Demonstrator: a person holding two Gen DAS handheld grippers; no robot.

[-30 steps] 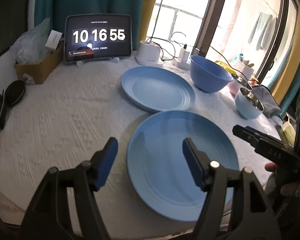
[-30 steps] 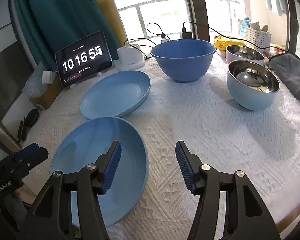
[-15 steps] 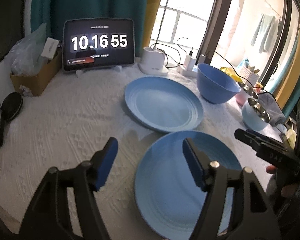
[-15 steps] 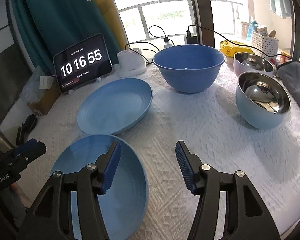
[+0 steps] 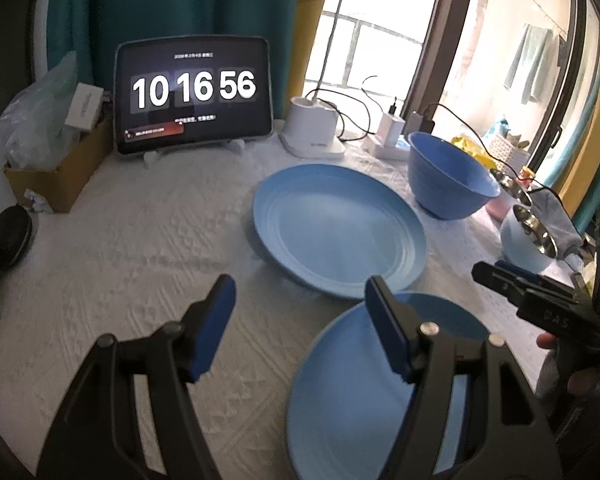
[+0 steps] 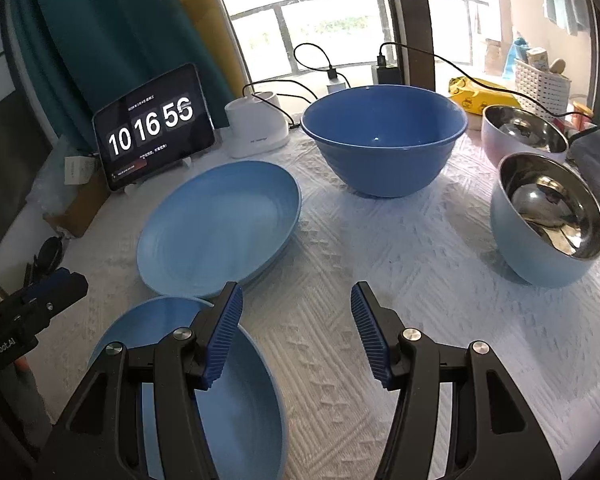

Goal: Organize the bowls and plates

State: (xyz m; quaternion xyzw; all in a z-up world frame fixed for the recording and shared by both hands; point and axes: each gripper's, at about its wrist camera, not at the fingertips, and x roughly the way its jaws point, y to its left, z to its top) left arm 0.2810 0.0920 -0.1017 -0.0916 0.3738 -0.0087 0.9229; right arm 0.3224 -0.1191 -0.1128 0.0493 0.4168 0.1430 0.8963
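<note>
Two light blue plates lie on the white cloth: a near plate [image 5: 340, 392] [image 6: 244, 408] and a far plate [image 5: 340, 232] [image 6: 220, 228], their rims almost touching. Behind them stands a large blue bowl [image 5: 448, 184] [image 6: 384, 140]. To its right are a steel-lined pale blue bowl [image 5: 526, 242] [image 6: 548, 224] and a pinkish steel bowl [image 6: 520, 128]. My left gripper [image 5: 300, 300] [image 6: 60, 284] hovers open above the cloth and the near plate's far left rim. My right gripper [image 6: 296, 304] [image 5: 500, 276] hovers open over the near plate's right rim. Neither holds anything.
A tablet clock [image 5: 192, 92] leans at the back beside a white lamp base [image 5: 312, 132] and chargers with cables [image 6: 332, 80]. A cardboard box [image 5: 56, 176] and black discs [image 5: 12, 232] sit at the left. A grey cloth [image 6: 596, 152] and white basket [image 6: 540, 76] lie far right.
Both grippers have moved forward over the table; the near plate has slid lower in both views and the far plate and bowls look closer. Jaw gaps are the same.
</note>
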